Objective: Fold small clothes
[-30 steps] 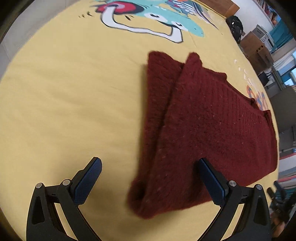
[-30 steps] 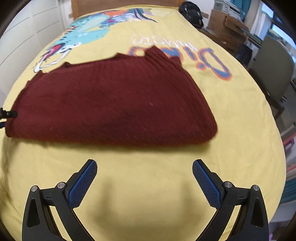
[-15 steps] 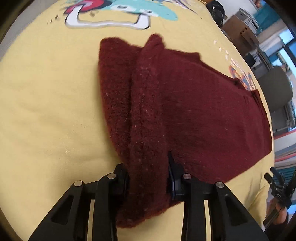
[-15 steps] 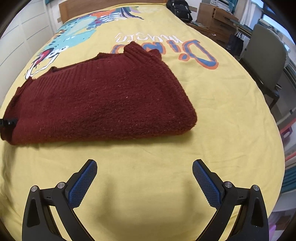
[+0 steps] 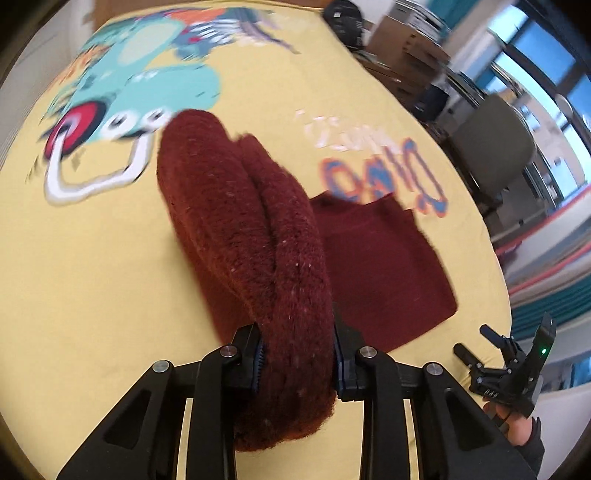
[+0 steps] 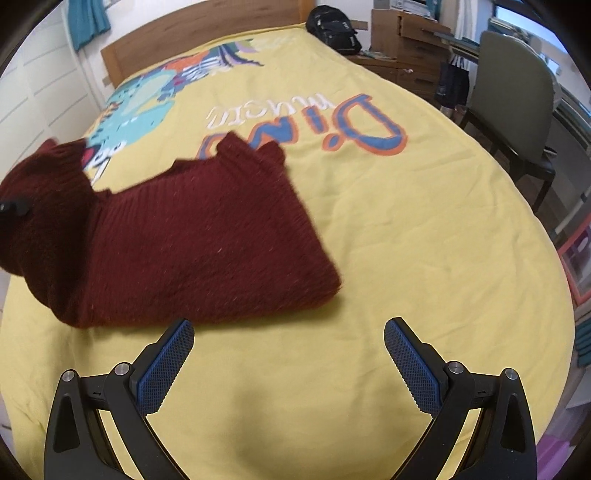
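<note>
A dark red knit sweater [image 6: 192,243] lies folded on the yellow bedspread [image 6: 406,229]. My left gripper [image 5: 297,356] is shut on one end of the sweater [image 5: 280,266] and holds that end lifted off the bed, doubled into a thick roll. The rest of the sweater lies flat beyond it [image 5: 373,266]. In the right wrist view the lifted end shows at the far left [image 6: 40,206]. My right gripper [image 6: 288,354] is open and empty, just in front of the sweater's near edge. It also shows in the left wrist view [image 5: 517,373].
The bedspread has a dinosaur print [image 5: 144,85] and lettering [image 6: 332,118]. A wooden headboard [image 6: 207,40], a black backpack [image 6: 332,27], wooden drawers [image 6: 417,48] and a grey chair [image 6: 517,96] stand beyond the bed's far and right edges.
My left gripper closed on the sweater's end and lifted it up off the bed. My right gripper stayed open and drew nearer to the sweater's near edge.
</note>
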Demonstrator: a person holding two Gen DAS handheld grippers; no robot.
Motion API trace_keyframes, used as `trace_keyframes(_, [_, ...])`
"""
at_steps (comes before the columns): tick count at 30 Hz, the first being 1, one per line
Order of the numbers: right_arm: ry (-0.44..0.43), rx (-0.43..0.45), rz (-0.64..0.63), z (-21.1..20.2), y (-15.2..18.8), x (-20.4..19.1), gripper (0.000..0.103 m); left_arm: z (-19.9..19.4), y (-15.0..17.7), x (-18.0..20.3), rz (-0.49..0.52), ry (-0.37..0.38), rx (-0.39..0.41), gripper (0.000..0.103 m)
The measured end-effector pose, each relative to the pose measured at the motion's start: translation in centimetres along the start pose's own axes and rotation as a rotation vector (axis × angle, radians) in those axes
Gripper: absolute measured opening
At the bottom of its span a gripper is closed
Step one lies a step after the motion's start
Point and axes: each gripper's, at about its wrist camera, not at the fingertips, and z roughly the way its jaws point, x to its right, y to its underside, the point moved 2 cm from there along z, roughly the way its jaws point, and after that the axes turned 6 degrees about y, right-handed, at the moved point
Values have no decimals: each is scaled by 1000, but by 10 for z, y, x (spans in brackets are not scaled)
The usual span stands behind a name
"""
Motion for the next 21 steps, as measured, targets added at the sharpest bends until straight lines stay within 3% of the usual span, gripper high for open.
trace_keyframes(5, [38, 3, 16, -3, -18, 28, 103, 44, -29, 67, 71, 2, -48, 23])
trace_keyframes(10, [67, -22, 44, -2, -23, 56, 103, 121, -25, 124, 129, -68, -130, 23])
trace_keyframes(13, [73, -47, 75, 0, -18, 72, 103, 156, -11, 131, 135, -141, -164, 23])
trace_keyframes(17, [65, -70, 102, 3, -10, 86, 103, 170, 2, 125, 138, -207, -186, 27])
trace_keyframes(21, [54, -77, 113, 6, -6, 90, 103, 176, 4, 129, 152, -243, -188, 38])
